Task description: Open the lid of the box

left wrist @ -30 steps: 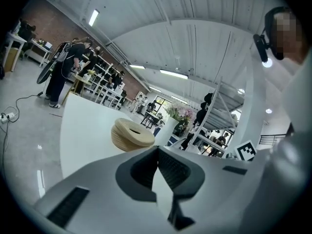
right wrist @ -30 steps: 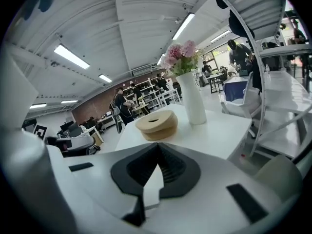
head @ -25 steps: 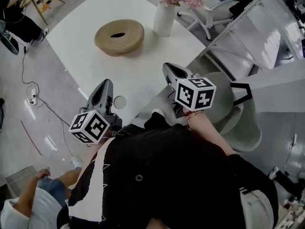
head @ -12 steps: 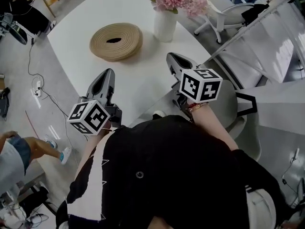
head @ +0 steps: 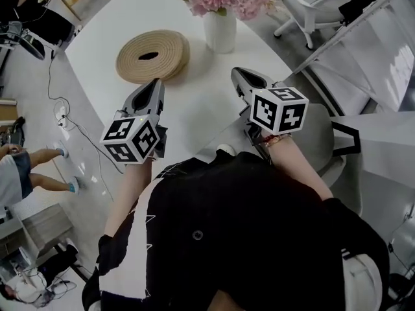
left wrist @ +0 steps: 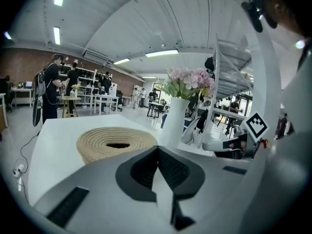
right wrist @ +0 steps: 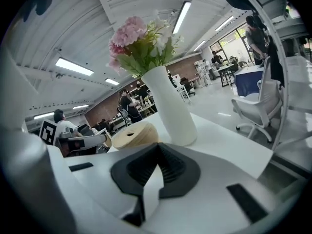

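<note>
The box (head: pixel 153 56) is a round, flat, woven rope box with a dark dip in the middle of its lid, lying on the white table (head: pixel 194 109). It also shows as the box (left wrist: pixel 117 143) and the box (right wrist: pixel 131 135) in the two gripper views. My left gripper (head: pixel 154 83) hovers just short of the box's near edge, shut and empty. My right gripper (head: pixel 240 72) is to the box's right, close to the vase, also shut and empty. In the gripper views the left gripper (left wrist: pixel 157 147) and the right gripper (right wrist: pixel 157 144) show their pads meeting at the tips with nothing between them.
A white vase (head: pixel 220 30) with pink flowers stands right of the box, close to my right gripper. The table's edge runs just under both grippers. A white office chair (head: pixel 305 5) is beyond the table. A person (head: pixel 19 167) stands on the floor at left, near a cable (head: pixel 65 118).
Both grippers have moved forward over the table towards the box and vase. The left gripper has rolled, turning its marker cube. The person on the floor has shifted left.
</note>
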